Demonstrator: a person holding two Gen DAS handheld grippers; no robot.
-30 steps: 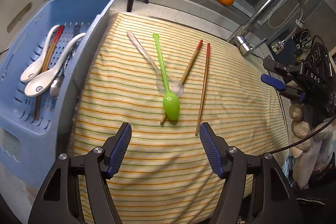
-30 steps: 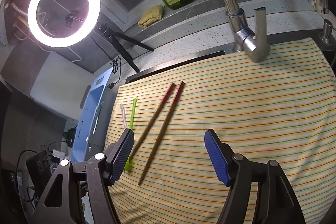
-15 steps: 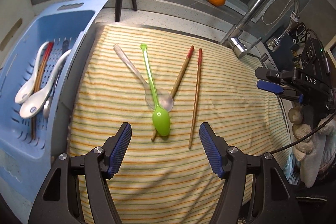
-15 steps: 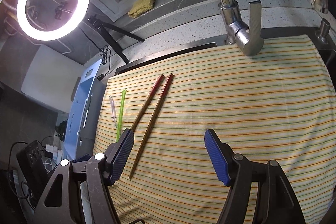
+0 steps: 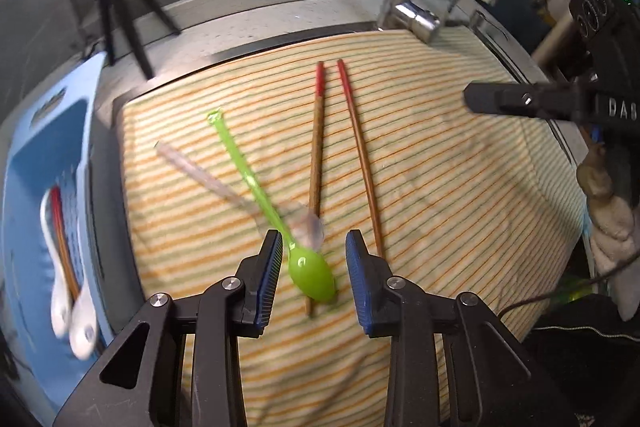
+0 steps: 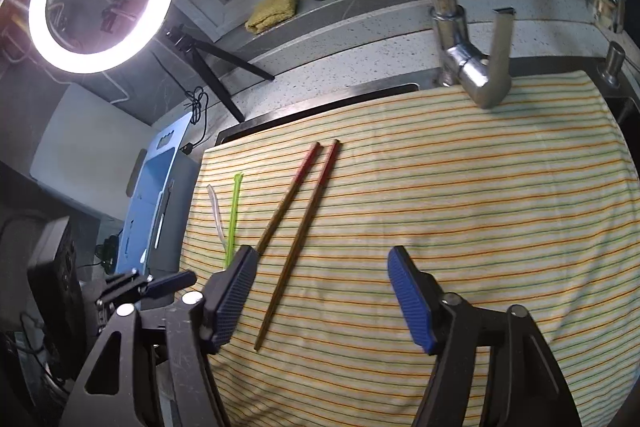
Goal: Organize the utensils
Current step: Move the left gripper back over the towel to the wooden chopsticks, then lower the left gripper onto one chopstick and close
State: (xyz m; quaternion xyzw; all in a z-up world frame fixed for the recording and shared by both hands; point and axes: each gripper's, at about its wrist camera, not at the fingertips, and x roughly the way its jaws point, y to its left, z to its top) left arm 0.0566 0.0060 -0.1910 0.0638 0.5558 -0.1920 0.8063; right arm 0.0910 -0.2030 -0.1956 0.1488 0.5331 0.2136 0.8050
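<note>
Striped cloth (image 5: 440, 187) over sink: left gripper (image 5: 312, 267), jaws just narrowing but apart, straddles green spoon (image 5: 310, 273); right gripper (image 6: 320, 291) gapes empty. Next: clamp, carry left to blue basket (image 5: 28, 163).

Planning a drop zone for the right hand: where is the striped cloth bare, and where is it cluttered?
Bare: the striped cloth from the red-tipped wooden chopsticks across to its right edge, below the chrome faucet. Also the near strip in front of the jaws. Crowded: the left part, where the green plastic spoon, clear plastic spoon and chopsticks overlap, beside the blue basket.
</note>
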